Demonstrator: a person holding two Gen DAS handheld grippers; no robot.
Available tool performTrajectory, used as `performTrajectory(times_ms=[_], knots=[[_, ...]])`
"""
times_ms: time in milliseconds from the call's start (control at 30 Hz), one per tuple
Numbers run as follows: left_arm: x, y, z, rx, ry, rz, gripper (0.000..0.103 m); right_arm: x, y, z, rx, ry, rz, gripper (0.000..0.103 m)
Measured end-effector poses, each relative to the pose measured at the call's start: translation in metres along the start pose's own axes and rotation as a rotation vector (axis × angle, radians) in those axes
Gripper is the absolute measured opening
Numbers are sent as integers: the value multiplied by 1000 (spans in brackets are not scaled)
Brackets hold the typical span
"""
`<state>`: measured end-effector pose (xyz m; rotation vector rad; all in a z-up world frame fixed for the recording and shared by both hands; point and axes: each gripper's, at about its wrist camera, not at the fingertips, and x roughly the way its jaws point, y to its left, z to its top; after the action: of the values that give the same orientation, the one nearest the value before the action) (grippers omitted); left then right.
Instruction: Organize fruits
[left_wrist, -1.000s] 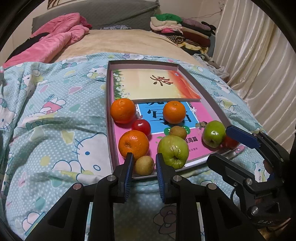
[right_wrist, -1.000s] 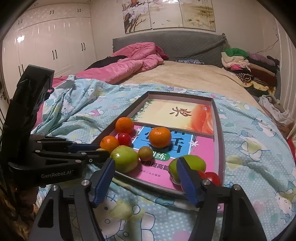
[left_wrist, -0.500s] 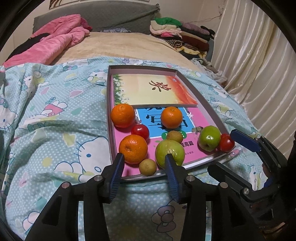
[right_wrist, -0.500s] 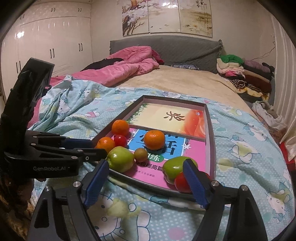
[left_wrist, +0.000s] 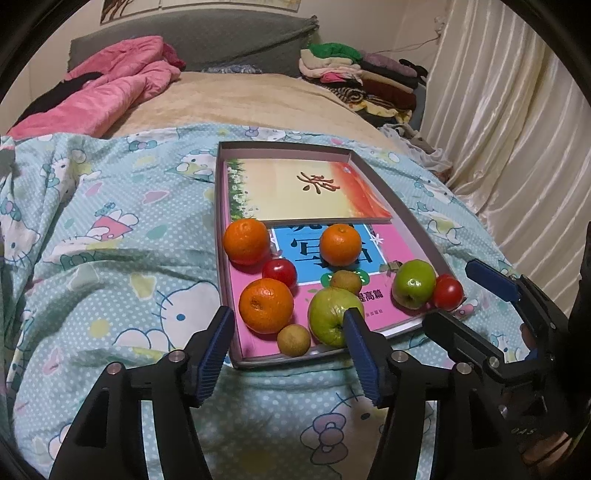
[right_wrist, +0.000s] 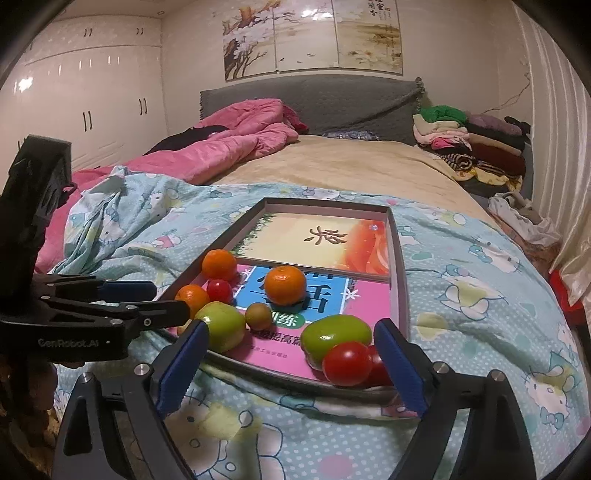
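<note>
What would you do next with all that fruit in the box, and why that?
Probably ease the left gripper forward and down around the small brown fruit at the box's near edge. Its jaws are opening with nothing gripped, and that fruit sits just ahead of the gap, between an orange and a green apple. The right gripper is also opening, empty, behind a red tomato.

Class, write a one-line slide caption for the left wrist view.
Left gripper opening, empty, before a tray of oranges, apples and tomatoes.

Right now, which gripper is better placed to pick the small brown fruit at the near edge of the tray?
Left. The left gripper, jaws opening, frames the small brown fruit; the right gripper faces the tomatoes.
</note>
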<state>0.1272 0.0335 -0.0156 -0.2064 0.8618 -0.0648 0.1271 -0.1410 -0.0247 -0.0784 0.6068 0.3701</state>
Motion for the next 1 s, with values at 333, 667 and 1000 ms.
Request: performTrajectory(times_ms=[333,667,1000], knots=[[-3,4,1,-25,-11,42,75,-1,-8,2,46,-7,-8,94],[-27,-4,-6,-27,-46,57,76,-19,-15,3,113,-27,-2,101],[-51,-25,-23,-9,-41,87,76,-57,-31,-5,234,-6,-24,102]])
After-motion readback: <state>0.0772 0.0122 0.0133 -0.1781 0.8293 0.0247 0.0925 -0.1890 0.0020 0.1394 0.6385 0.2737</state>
